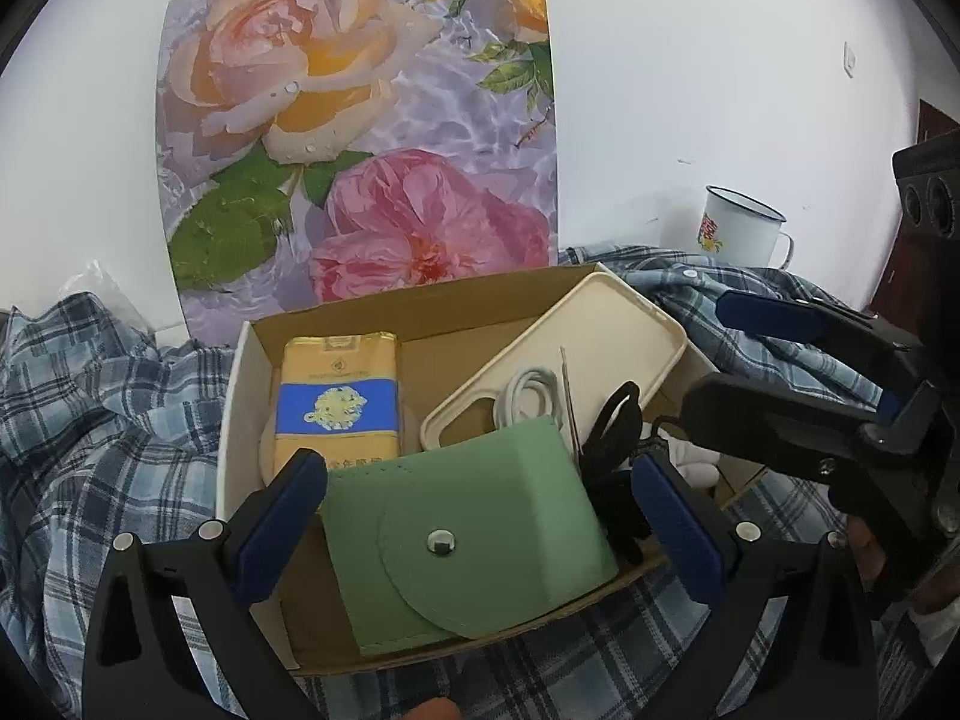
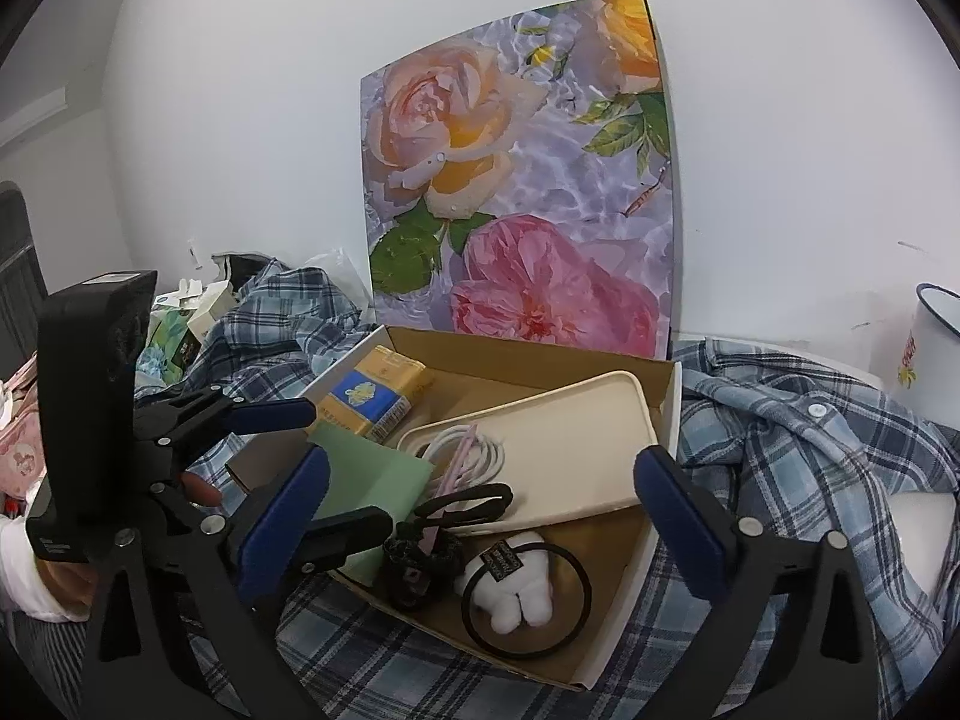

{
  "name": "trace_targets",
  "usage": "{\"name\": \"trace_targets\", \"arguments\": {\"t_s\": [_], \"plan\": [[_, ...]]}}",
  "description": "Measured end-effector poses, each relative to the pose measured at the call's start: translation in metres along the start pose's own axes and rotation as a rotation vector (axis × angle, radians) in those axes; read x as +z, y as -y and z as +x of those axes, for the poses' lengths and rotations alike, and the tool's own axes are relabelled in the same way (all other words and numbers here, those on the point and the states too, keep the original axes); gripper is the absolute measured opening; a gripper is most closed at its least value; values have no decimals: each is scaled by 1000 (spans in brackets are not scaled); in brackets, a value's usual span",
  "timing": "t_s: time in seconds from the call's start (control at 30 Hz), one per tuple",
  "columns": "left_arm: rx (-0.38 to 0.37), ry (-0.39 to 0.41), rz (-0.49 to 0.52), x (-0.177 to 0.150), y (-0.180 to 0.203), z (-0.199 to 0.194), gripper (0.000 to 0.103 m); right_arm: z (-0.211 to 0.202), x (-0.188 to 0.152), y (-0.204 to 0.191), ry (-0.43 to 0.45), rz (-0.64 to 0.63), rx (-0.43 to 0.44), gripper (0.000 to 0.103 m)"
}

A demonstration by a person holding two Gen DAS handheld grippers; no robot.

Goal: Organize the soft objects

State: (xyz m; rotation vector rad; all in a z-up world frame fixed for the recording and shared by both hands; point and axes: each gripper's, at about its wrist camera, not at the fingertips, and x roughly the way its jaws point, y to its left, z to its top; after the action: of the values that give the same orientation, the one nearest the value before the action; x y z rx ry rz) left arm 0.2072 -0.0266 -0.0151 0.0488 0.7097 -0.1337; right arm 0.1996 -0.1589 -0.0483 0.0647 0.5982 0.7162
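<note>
An open cardboard box (image 1: 420,306) (image 2: 666,396) rests on a blue plaid shirt (image 1: 90,420) (image 2: 810,450). Inside lie a green snap pouch (image 1: 474,534) (image 2: 372,474), a yellow and blue packet (image 1: 336,402) (image 2: 372,399), a cream phone case (image 1: 600,348) (image 2: 570,438), a white cable coil (image 1: 531,399) (image 2: 474,450), black hair ties (image 2: 528,600) and a white plush piece (image 2: 516,588). My left gripper (image 1: 480,516) is open, its fingers on either side of the green pouch. My right gripper (image 2: 480,516) is open over the box's near end, holding nothing.
A floral board (image 1: 360,120) (image 2: 522,180) leans on the white wall behind the box. A white enamel mug (image 1: 741,228) (image 2: 930,354) stands at the right. Tissue packs and small boxes (image 2: 180,324) lie at the far left.
</note>
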Motion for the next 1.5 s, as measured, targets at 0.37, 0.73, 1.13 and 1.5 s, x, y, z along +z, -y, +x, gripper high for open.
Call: {"name": "trace_targets", "arguments": {"t_s": [0.37, 0.73, 1.13, 1.5], "plan": [[37, 35, 17, 1, 2, -7, 103, -8, 2, 0, 39, -2, -30, 102], [76, 127, 30, 9, 5, -32, 103, -25, 7, -12, 106, -4, -33, 102], [85, 232, 33, 25, 5, -71, 103, -92, 27, -32, 363, -84, -70, 103], [120, 333, 48, 41, 17, -120, 103, -136, 51, -50, 447, -86, -88, 103]]}}
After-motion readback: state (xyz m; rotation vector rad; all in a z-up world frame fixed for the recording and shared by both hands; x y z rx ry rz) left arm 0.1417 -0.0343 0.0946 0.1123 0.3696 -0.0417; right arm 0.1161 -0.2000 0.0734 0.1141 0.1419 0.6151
